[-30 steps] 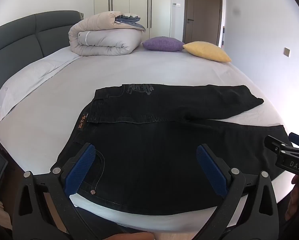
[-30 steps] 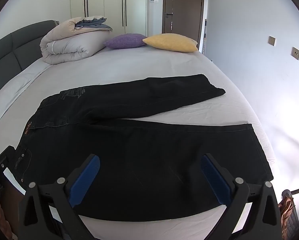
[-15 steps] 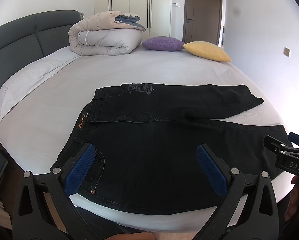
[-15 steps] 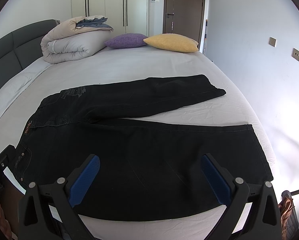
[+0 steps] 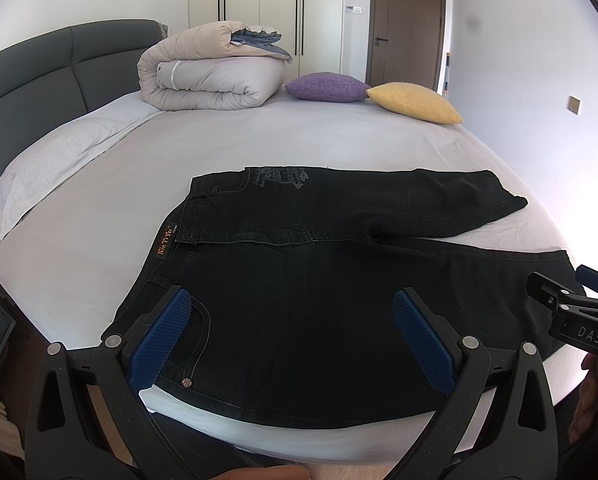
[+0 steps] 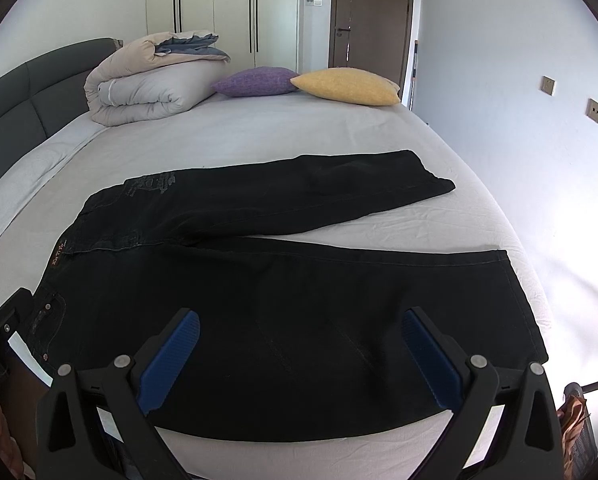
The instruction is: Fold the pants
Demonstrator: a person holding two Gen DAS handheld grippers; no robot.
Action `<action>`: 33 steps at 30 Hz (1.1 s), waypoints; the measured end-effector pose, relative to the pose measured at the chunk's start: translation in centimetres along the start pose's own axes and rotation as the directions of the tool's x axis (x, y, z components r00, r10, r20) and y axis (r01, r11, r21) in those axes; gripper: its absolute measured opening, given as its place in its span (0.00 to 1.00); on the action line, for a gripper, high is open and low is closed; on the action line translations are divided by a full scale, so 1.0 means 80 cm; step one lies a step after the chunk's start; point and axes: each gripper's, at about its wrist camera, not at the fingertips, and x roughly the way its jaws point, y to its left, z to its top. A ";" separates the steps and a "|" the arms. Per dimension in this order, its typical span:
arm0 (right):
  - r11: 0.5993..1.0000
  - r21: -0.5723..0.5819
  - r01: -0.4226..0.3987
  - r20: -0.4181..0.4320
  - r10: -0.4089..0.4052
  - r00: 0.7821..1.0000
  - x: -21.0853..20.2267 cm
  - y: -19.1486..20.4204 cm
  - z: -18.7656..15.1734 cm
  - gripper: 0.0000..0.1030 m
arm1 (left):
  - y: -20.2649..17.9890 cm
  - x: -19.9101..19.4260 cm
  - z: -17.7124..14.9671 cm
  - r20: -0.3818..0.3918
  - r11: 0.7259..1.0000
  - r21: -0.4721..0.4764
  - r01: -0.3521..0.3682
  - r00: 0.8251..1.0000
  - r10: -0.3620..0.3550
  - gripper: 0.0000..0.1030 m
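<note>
Black jeans (image 5: 299, 264) lie flat on the white bed (image 5: 259, 140), waistband to the left, both legs spread apart toward the right. The right wrist view has the same jeans (image 6: 283, 292), with the far leg angled away from the near one. My left gripper (image 5: 293, 332) hovers open above the near waist and pocket area, nothing between its blue pads. My right gripper (image 6: 299, 354) hangs open over the near leg, empty too. Each gripper shows at the edge of the other's view.
A rolled beige duvet (image 5: 215, 68), a purple cushion (image 5: 327, 87) and a yellow cushion (image 5: 415, 102) sit at the far side. A white pillow (image 5: 55, 160) lies at the left by the grey headboard (image 5: 31, 76). The bed's near edge runs just under the jeans.
Both views have shifted very slightly; the jeans and both open grippers stay as they were.
</note>
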 end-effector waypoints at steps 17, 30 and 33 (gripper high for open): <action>1.000 0.000 0.001 -0.002 -0.001 1.000 -0.001 0.005 -0.002 1.00 | -0.001 0.003 -0.006 -0.001 1.000 -0.002 0.001 1.000 -0.001 1.00; 1.000 0.000 0.001 -0.003 -0.001 1.000 0.000 0.007 -0.003 1.00 | -0.001 0.004 -0.007 -0.003 1.000 -0.003 0.001 1.000 -0.001 1.00; 1.000 -0.001 0.001 -0.004 -0.001 1.000 0.001 0.004 -0.002 1.00 | 0.002 0.005 -0.013 -0.003 1.000 -0.003 0.002 1.000 -0.002 1.00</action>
